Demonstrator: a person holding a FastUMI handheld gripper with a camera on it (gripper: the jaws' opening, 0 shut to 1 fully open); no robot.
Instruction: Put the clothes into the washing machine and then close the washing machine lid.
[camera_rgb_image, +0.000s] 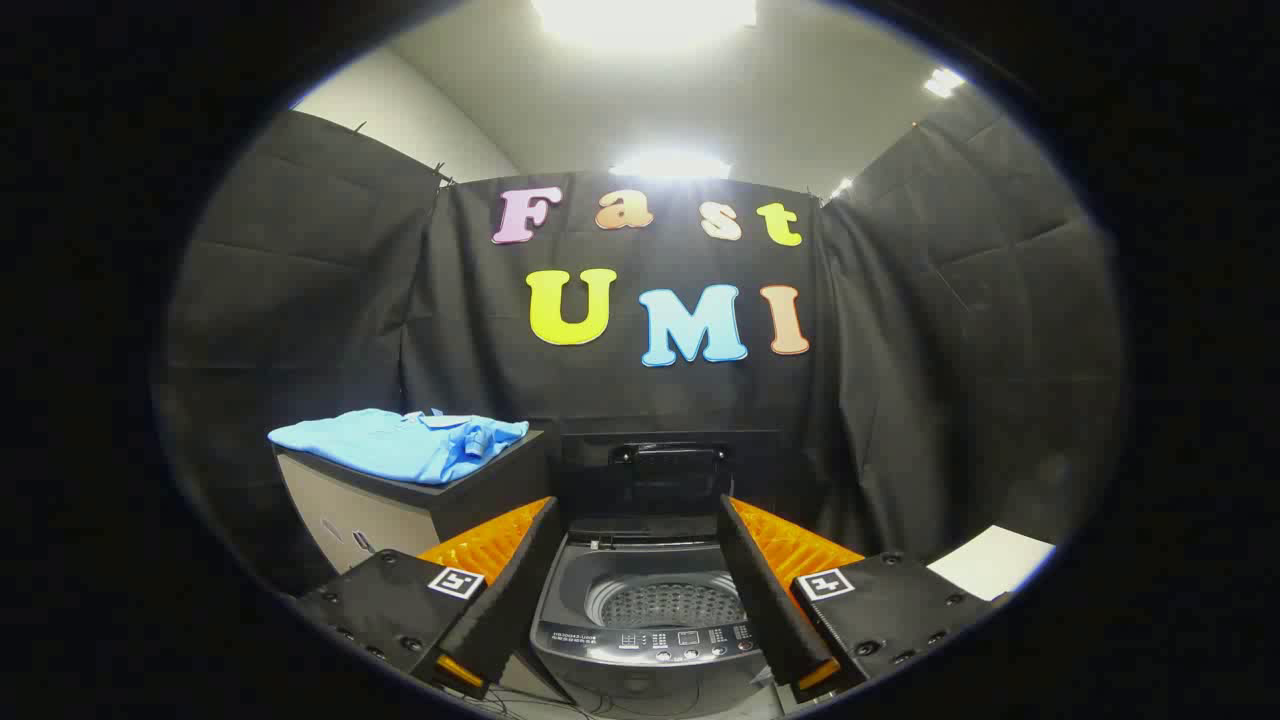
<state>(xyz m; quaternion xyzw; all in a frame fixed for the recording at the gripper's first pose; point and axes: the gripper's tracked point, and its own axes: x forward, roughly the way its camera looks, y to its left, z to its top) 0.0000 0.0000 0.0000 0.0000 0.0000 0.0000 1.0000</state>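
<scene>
The gripper (635, 520) sits lowest in the frame, its two fingers (505, 590) spread wide apart with nothing between them but open air. Through that gap, low in the centre, stands the washing machine (645, 620): a smooth dark plastic top with rounded corners, a perforated metal drum below, a row of small buttons along its front edge. Its lid (668, 470) stands raised at the back, upright against the cloth wall, leaving the opening free. At middle left, beyond the left finger, a cabinet (400, 505) with a dark flat top carries the light blue shirt (400, 442), soft and loosely folded, one fold reaching the cabinet's edge nearest the machine.
</scene>
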